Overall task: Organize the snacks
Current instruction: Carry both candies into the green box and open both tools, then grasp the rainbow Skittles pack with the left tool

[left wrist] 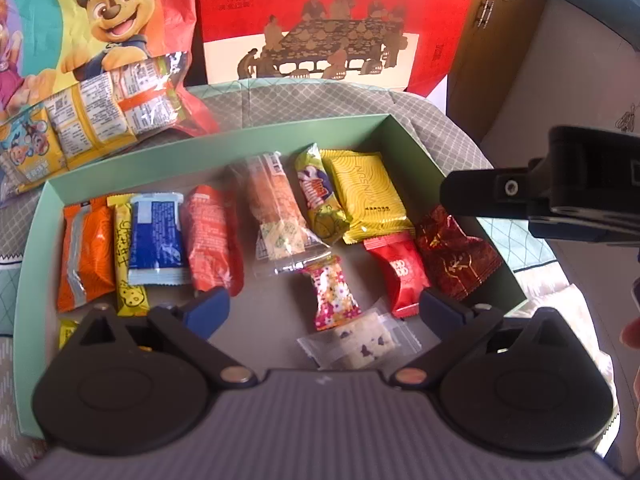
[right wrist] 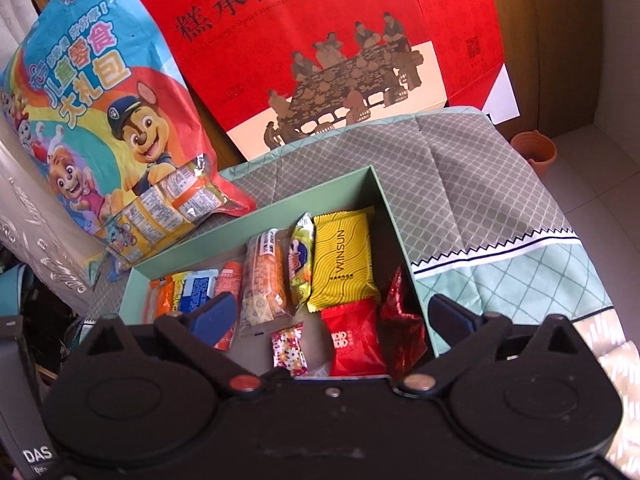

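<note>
A pale green box (left wrist: 224,136) (right wrist: 256,220) lies on a patterned cloth and holds several wrapped snacks: a yellow packet (left wrist: 366,194) (right wrist: 342,264), a red packet (left wrist: 400,272) (right wrist: 354,340), a dark red foil packet (left wrist: 456,254), a flowered candy (left wrist: 334,294) (right wrist: 289,349), a clear nougat packet (left wrist: 360,344), an orange roll (left wrist: 272,204), a blue packet (left wrist: 158,236). My left gripper (left wrist: 324,306) is open and empty above the box's near part. My right gripper (right wrist: 332,316) is open and empty over the box's right near corner; it also shows in the left wrist view (left wrist: 560,184).
A cartoon-dog snack bag (left wrist: 100,40) (right wrist: 104,120) with a strip of small packets (left wrist: 96,116) leans behind the box at left. A red gift bag (left wrist: 332,20) (right wrist: 320,48) stands behind. A terracotta pot (right wrist: 534,152) sits on the floor right of the table.
</note>
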Tool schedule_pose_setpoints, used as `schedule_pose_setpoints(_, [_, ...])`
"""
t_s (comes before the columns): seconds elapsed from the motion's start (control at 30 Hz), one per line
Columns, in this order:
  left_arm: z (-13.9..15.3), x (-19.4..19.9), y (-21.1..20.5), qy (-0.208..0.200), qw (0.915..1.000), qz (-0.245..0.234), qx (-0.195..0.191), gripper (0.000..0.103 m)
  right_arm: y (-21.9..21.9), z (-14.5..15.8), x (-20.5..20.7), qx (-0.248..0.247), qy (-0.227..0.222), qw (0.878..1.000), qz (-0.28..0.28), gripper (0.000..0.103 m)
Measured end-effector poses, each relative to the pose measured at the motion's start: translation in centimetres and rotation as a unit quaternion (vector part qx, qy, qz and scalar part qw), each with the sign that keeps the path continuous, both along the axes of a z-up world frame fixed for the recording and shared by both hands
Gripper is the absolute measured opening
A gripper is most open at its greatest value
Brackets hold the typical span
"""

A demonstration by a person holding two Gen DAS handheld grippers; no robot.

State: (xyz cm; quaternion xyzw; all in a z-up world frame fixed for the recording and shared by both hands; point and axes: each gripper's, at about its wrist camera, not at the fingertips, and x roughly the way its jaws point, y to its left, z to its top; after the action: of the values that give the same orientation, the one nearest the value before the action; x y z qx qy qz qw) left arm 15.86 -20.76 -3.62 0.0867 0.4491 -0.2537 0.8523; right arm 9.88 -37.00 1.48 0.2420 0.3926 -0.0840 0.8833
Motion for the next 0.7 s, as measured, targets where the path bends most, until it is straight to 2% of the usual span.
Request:
schedule_pose_setpoints(0.27, [0.2, -3.4, 3.8, 0.01, 0.9998, 0.017, 0.004, 0.103, 2.4, 0.4, -2.8, -0.015, 0.007, 1.0, 0.01, 0.103])
schedule_pose_setpoints(0.7, [1.1, -7.0, 12.4, 0.008, 0.9975, 0.069, -0.01, 0.103, 9.1, -1.8, -5.7, -0.004, 0.053, 0.997, 0.063, 0.103])
